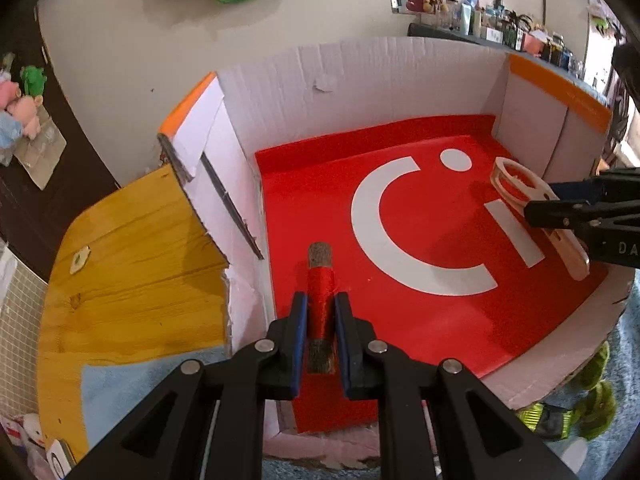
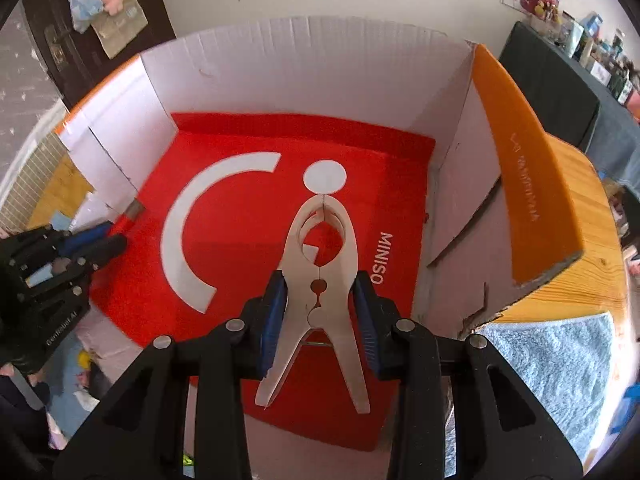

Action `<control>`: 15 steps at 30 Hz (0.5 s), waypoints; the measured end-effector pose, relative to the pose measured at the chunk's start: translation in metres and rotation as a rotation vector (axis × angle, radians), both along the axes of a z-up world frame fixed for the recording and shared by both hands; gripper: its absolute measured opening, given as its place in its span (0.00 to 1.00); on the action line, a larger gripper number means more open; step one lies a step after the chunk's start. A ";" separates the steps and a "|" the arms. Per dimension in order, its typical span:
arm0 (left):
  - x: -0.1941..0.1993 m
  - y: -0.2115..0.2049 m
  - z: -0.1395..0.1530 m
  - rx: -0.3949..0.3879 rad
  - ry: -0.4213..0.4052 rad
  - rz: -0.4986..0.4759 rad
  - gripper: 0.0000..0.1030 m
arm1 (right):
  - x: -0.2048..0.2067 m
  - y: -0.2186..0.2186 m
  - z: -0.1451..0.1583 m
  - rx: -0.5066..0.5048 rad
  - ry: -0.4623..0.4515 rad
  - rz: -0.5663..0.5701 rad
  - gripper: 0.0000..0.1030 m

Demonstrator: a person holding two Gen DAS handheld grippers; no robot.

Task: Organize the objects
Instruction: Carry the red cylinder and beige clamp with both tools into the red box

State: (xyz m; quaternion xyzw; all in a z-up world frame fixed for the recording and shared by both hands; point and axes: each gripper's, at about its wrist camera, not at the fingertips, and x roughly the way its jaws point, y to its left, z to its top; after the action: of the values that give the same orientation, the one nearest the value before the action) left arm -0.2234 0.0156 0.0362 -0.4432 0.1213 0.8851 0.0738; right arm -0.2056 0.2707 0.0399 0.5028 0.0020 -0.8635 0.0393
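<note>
A white cardboard box with a red bag lining its floor stands on the wooden table. My left gripper is shut on a spool of red thread and holds it over the box's near left corner. My right gripper is shut on a large white plastic clamp and holds it over the box's middle. The right gripper and its clamp also show at the right in the left wrist view. The left gripper shows at the left in the right wrist view.
The box has orange-edged flaps on both sides. A round wooden table bears the box and a light blue towel. A shelf of small items stands against the far wall. Plush toys hang at left.
</note>
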 end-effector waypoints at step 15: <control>-0.001 0.011 -0.005 -0.090 -0.025 -0.025 0.14 | 0.009 0.002 -0.007 0.116 -0.050 0.067 0.32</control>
State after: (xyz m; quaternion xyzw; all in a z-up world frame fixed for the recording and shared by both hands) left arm -0.2245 0.0265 0.0316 -0.4554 0.1654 0.8723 0.0663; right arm -0.1965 0.2730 0.0326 0.5253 0.0680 -0.8473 0.0387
